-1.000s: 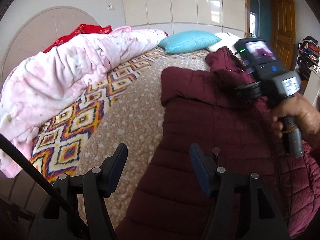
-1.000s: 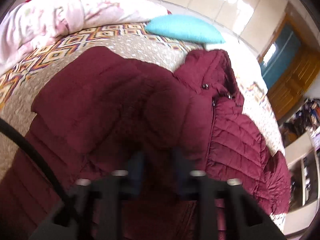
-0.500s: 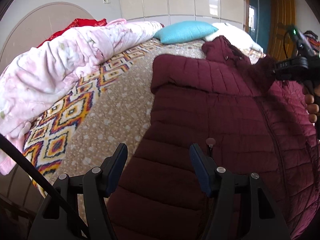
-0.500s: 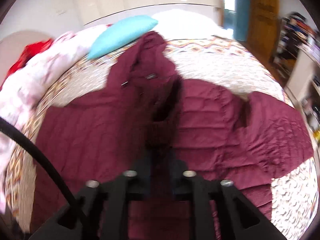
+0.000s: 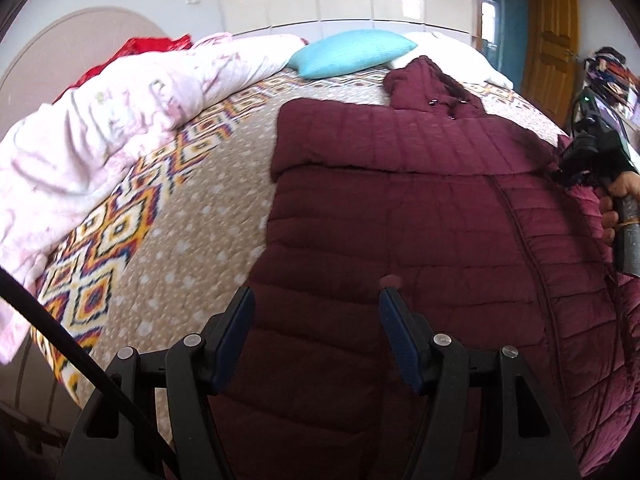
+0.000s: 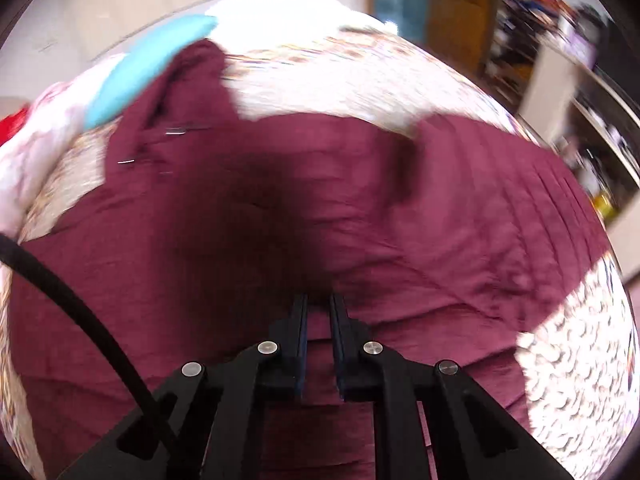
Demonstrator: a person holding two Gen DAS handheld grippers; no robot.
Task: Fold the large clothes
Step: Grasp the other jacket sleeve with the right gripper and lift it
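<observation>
A large maroon quilted hooded jacket (image 5: 420, 216) lies spread on the bed, hood toward the pillows; it also fills the right wrist view (image 6: 320, 208). Its left sleeve is folded across the chest. My left gripper (image 5: 316, 312) is open and empty, hovering over the jacket's lower left part. My right gripper (image 6: 319, 304) has its jaws nearly closed on a fold of the maroon fabric, and it shows at the right edge of the left wrist view (image 5: 592, 152), held over the jacket's right side.
A patterned bedspread (image 5: 168, 216) covers the bed. A pink quilt (image 5: 100, 120) is heaped along the left, a turquoise pillow (image 5: 352, 56) and white pillow lie at the head. A wooden door (image 5: 552, 32) and cluttered shelves (image 6: 560, 60) stand on the right.
My right gripper swung from the jacket's middle to its right side, dragging fabric with it. The left gripper stayed open and shifted slightly over the jacket's lower left.
</observation>
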